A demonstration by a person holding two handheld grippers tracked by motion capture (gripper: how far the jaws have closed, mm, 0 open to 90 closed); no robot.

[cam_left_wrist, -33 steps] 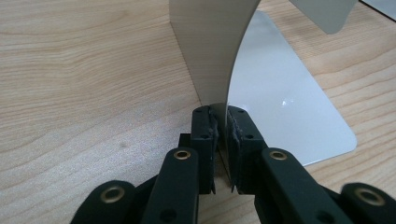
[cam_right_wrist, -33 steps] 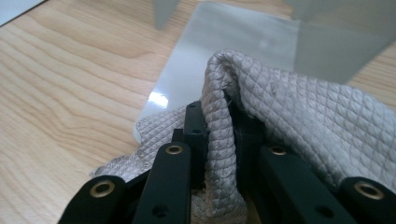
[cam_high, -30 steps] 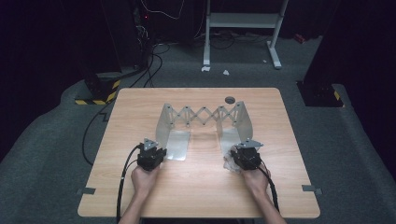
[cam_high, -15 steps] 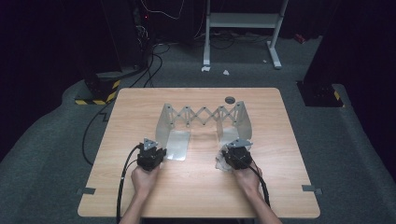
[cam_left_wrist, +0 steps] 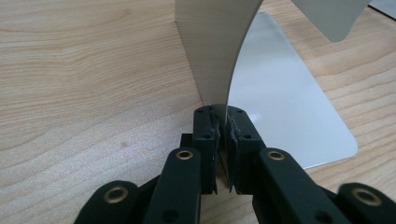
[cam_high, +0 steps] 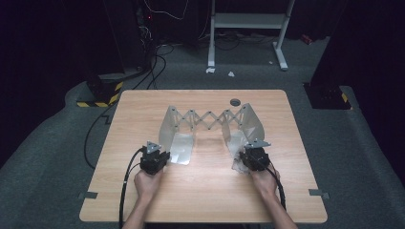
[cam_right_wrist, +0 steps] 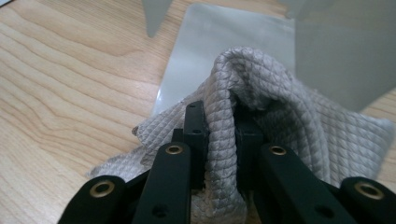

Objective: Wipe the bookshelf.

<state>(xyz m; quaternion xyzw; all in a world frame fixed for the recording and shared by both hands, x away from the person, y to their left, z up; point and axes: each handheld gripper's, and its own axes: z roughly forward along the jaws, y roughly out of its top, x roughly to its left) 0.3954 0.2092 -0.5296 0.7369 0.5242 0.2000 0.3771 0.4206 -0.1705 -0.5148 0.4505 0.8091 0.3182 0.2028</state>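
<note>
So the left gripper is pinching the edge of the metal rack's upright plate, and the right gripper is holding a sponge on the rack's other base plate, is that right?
Not quite: the right gripper holds a grey quilted cloth, not a sponge, as the right gripper view shows. The rest stands: the left gripper is shut on the edge of the metal rack, on its upright plate.

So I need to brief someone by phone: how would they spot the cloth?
On the wooden table stands a grey metal expanding rack. By the flat foot at its right end lies the pale grey quilted cloth, pinched in the right gripper: the one soft, diamond-textured thing there.
</note>
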